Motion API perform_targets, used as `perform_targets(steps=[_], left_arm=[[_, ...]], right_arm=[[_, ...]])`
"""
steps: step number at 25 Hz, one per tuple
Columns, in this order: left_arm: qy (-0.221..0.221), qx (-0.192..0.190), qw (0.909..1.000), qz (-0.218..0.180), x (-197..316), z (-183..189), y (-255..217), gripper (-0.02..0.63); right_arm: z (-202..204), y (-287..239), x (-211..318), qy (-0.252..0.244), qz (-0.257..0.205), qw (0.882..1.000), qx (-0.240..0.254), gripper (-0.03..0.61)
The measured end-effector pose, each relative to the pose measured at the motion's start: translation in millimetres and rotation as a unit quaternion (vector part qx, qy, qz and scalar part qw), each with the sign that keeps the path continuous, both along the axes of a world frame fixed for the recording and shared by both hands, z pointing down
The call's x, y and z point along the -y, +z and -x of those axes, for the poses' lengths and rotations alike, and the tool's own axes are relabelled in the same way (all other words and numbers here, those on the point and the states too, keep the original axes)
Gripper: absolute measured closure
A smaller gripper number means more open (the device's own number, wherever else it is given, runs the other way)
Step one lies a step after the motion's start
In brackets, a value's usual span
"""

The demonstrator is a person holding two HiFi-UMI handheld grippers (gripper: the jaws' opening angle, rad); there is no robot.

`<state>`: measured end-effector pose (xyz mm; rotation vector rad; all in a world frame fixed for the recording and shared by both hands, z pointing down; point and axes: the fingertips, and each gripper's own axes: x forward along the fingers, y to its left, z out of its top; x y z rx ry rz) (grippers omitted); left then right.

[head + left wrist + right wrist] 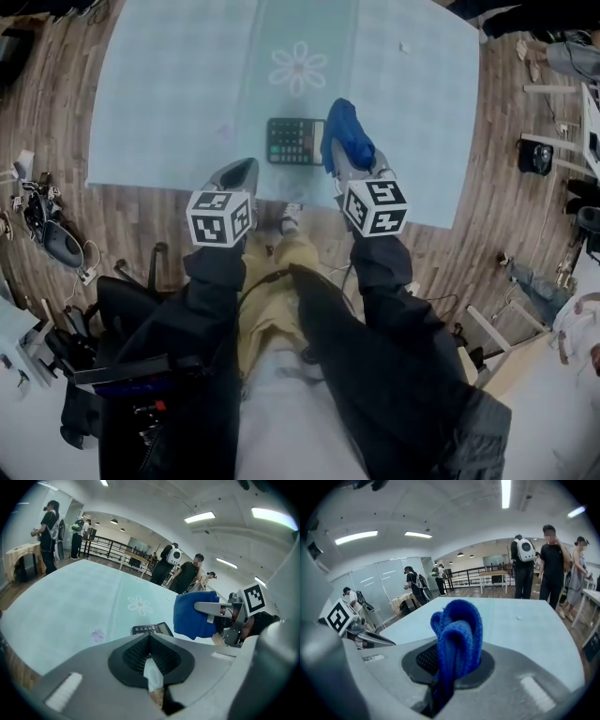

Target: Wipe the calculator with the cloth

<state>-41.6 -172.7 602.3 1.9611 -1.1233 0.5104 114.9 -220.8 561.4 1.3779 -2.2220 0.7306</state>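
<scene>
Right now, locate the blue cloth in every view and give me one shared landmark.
Head view: blue cloth just right of the calculator, near centre.
Left gripper view: blue cloth right of centre, up and right of the calculator.
Right gripper view: blue cloth dead centre, pinched in the right gripper.
Shared landmark: the pale tablecloth in all three.

I can read no text anywhere — the calculator's (295,141) keys and display are too small to make out.

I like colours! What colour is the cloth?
Blue; the cloth shows best in the right gripper view.
</scene>
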Motion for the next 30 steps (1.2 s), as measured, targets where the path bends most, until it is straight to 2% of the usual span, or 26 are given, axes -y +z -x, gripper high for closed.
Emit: perform_targets(steps=[3,6,11,19,25,30], left_arm=[[-0.007,0.001,1.0000,0.001,9,4,4,0.615],[-0.013,0.003,0.9999,0.004,17,7,8,0.615],[-0.019,0.008,0.9997,0.013,22,14,17,0.615],[-0.031,0.012,0.9991,0.028,16,28,30,0.615],[-0.041,0.011,0.9986,0.033,12,37,36,0.615],[-0.054,0.015,0.9980,0.031,8,51,34,0.615]], right_arm=[[-5,1,19,-0.023,-0.031,0.997,-0.070,0.531],[1,14,29,-0.055,-0.047,0.988,-0.136,0.531],[34,70,19,-0.132,-0.012,0.973,-0.188,0.531],[80,125,-6,-0.186,0.058,0.963,-0.186,0.531],[107,139,-15,-0.204,0.077,0.962,-0.165,0.531],[133,137,-27,-0.221,0.083,0.964,-0.122,0.531]])
